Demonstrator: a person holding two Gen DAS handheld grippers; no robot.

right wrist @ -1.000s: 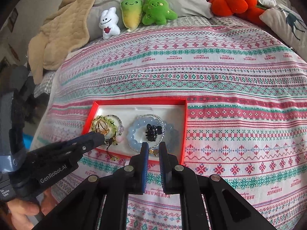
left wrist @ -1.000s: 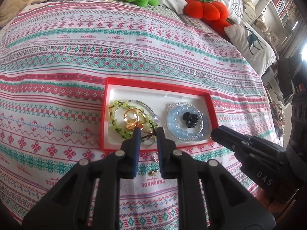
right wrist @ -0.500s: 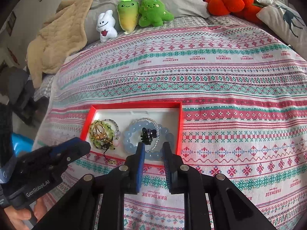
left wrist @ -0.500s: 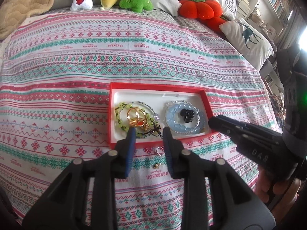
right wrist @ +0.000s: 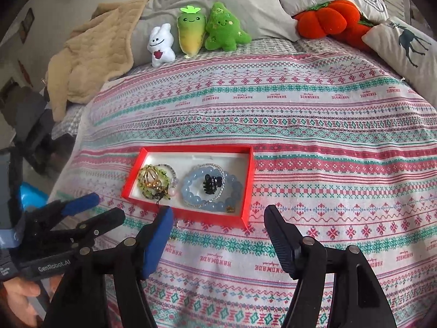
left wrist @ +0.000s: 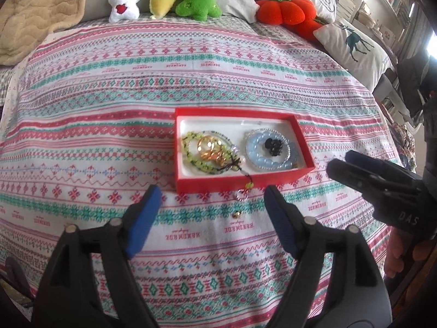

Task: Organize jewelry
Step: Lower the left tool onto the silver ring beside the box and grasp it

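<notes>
Both wide open and empty, left gripper (left wrist: pixel 210 199) nearest the small ring (left wrist: pixel 242 194) lying on the bed (left wrist: pixel 109 109) before the red box (left wrist: pixel 235 184); best lowered straight, closed gently, lifted into the box

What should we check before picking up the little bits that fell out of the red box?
1. Left hand-held gripper open wide enough: ok, its jaws are spread apart.
2. Right hand-held gripper open and empty: ok.
3. Small ring reachable: ok, it lies on the bedspread just in front of the red box.
4. Gold bead free: ok, it lies alone on the bedspread.
5. Ring free of the dark cord hanging over the box wall: cannot tell, they look joined.
6. Room in the box: ok, bare white floor shows at the back, behind the blue bracelet.
</notes>
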